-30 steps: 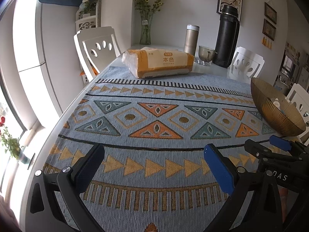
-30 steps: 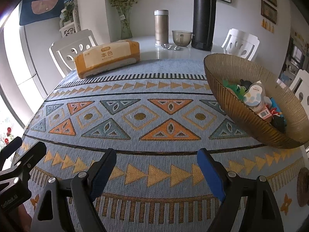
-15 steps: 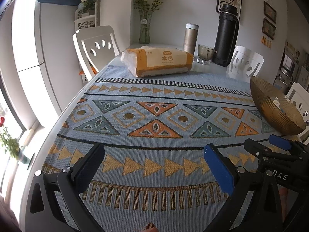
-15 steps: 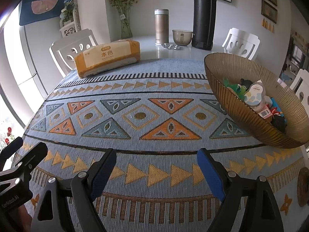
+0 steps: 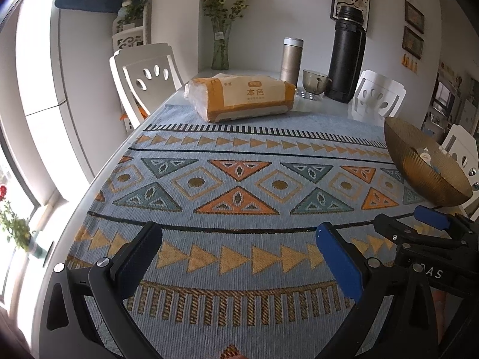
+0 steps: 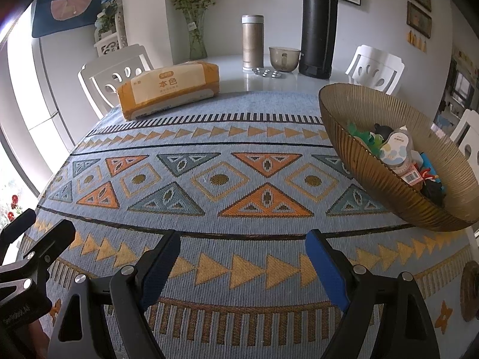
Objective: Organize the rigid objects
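A ribbed amber glass bowl [image 6: 374, 176] stands on the right of the patterned blue cloth [image 6: 239, 179] and holds several small items: a green toy, a white blister pack, a red tagged piece and dark pieces. The bowl also shows in the left wrist view [image 5: 425, 173]. My right gripper [image 6: 242, 254] is open and empty, low over the cloth near the front edge. My left gripper [image 5: 239, 245] is open and empty, to the left of it. Each gripper shows at the edge of the other's view.
An orange tissue pack [image 6: 169, 89] lies at the cloth's far edge. Behind it stand a steel flask [image 6: 252, 42], a glass cup [image 6: 283, 58], a tall black thermos [image 6: 318, 24] and a flower vase [image 6: 196, 36]. White chairs [image 6: 116, 71] surround the table.
The left wrist view has shifted slightly, so the bowl sits a little further off. Both grippers stay open and nearly still.
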